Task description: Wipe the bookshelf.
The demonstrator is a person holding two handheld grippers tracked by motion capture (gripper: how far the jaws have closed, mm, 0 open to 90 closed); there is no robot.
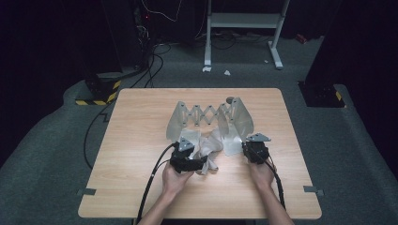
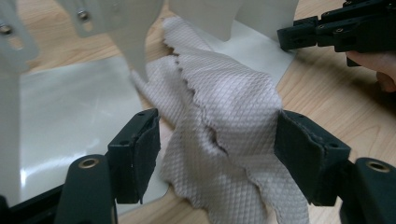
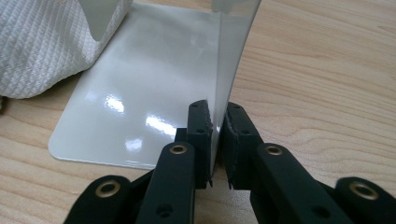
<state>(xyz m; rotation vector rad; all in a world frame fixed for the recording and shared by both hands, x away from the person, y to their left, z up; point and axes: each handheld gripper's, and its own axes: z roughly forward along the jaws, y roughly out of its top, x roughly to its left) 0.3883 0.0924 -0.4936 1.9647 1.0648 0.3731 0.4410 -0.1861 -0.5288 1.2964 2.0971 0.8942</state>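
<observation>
Cloth (image 2: pixel 224 121) lies between spread left jaws; right jaws clamp the folding board's (image 3: pixel 154 84) upright panel.

A lab or test studio: a lone wooden tabletop (image 1: pixel 141 187) on grey carpet (image 1: pixel 42 154), black curtains (image 1: pixel 42 42), loose cables (image 1: pixel 155 61), hazard-striped stand bases (image 1: pixel 98 93).

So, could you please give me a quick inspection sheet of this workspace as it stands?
Surface: wooden table, bare wood around the work.
Job's things: folding board with accordion links, panels raised; white waffle cloth bunched at its middle.
Clutter: small grey round thing behind the board.
Grippers: left gripper open, fingers astride the cloth; right gripper shut on a panel edge.
Cables: gripper cables trail toward the person.
Surroundings: grey carpet, white frame, floor wiring.
</observation>
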